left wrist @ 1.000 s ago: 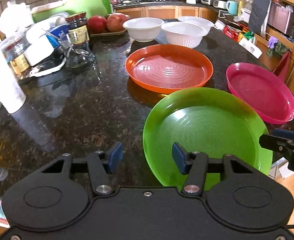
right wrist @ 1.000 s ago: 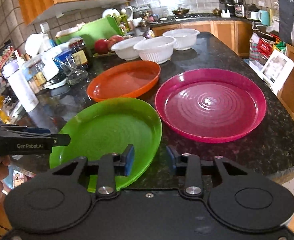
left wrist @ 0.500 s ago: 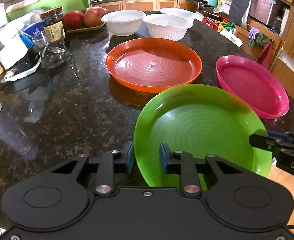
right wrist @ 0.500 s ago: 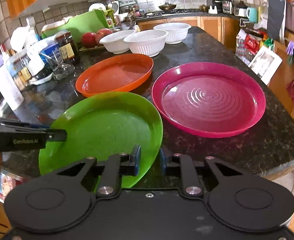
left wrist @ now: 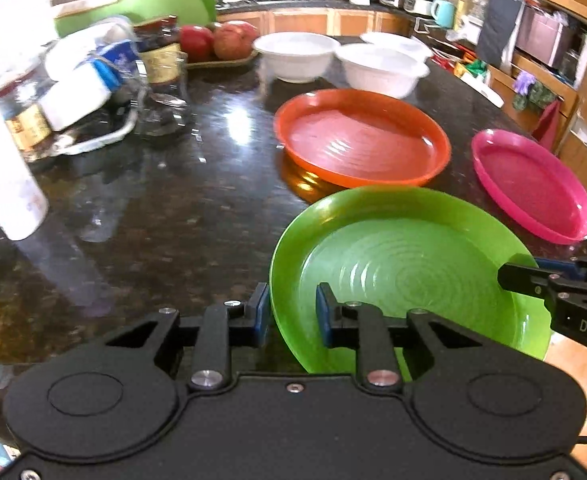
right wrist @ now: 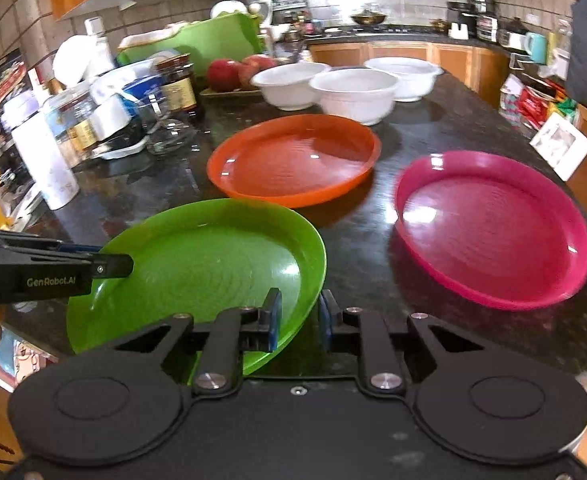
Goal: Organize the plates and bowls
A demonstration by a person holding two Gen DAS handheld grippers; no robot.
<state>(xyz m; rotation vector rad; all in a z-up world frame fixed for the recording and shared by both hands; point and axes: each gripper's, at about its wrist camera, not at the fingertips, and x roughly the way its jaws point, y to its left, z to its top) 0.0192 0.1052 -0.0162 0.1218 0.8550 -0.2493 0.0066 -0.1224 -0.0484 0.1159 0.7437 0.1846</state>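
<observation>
Both grippers hold the green plate point(left wrist: 405, 280) by its rim, and it hangs slightly tilted above the counter's near edge. My left gripper point(left wrist: 291, 312) is shut on the plate's left rim; it also shows in the right wrist view, left gripper point(right wrist: 105, 266). My right gripper point(right wrist: 299, 316) is shut on the right rim of the green plate point(right wrist: 205, 264), and its tip, right gripper point(left wrist: 525, 276), enters the left wrist view. Just beyond lies an orange plate point(right wrist: 293, 160), with a pink plate point(right wrist: 493, 224) to its right. Three white bowls point(right wrist: 353, 94) stand behind them.
On the left of the dark granite counter point(left wrist: 153, 208) stand jars, a white bottle point(right wrist: 47, 156), glassware and a green cutting board. Apples point(right wrist: 223, 74) rest on a tray behind. The counter's right edge drops to shelves and bags.
Both grippers went from open around the green plate's rim to shut on it. The plate has since moved forward, its far rim now close to the orange plate.
</observation>
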